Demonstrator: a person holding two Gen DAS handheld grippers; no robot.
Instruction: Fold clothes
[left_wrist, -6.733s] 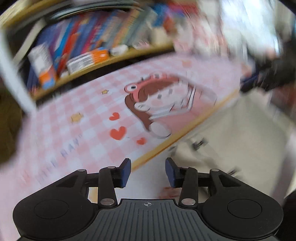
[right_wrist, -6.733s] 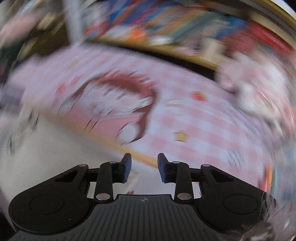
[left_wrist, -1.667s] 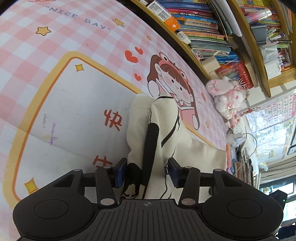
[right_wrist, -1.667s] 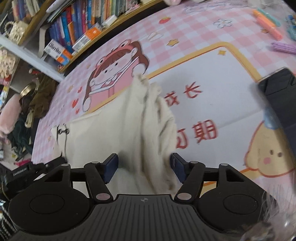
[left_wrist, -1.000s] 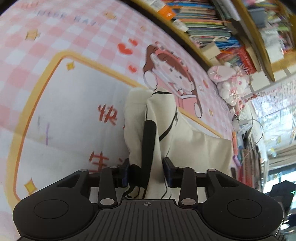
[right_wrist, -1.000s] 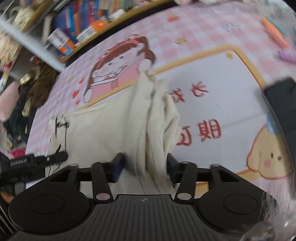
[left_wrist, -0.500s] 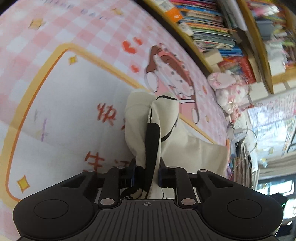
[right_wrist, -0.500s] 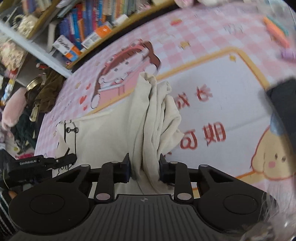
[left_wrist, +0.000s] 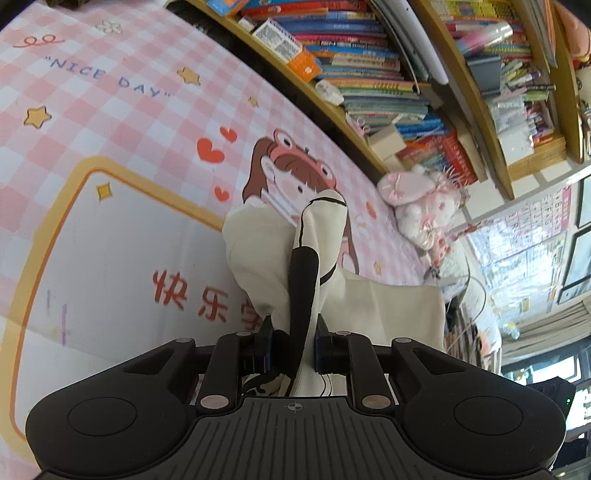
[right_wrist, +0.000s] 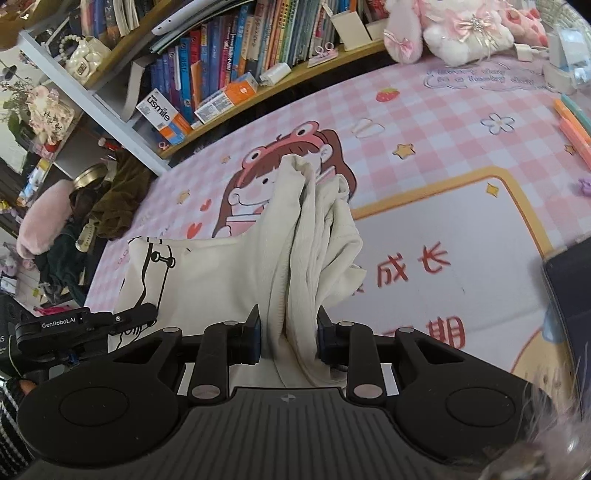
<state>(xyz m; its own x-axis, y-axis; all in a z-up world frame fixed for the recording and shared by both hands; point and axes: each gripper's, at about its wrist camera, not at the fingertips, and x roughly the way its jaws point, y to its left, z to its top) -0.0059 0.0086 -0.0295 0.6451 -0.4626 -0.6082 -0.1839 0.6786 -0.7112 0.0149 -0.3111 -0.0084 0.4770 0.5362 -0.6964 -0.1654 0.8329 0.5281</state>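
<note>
Between the pads of the left gripper (left_wrist: 292, 349), a bunched edge of the cream T-shirt (left_wrist: 280, 254) with its black print is pinched; its jaws have just been closing on the cloth. Likewise the right gripper (right_wrist: 287, 341) clamps a thick gather of the same shirt, jaws just closed. Beyond them the garment trails down onto the pink checked desk mat (right_wrist: 443, 122), below the bookshelf (right_wrist: 236, 55). The step looks like lifting one edge for a fold; next, both hands should carry it across evenly.
</note>
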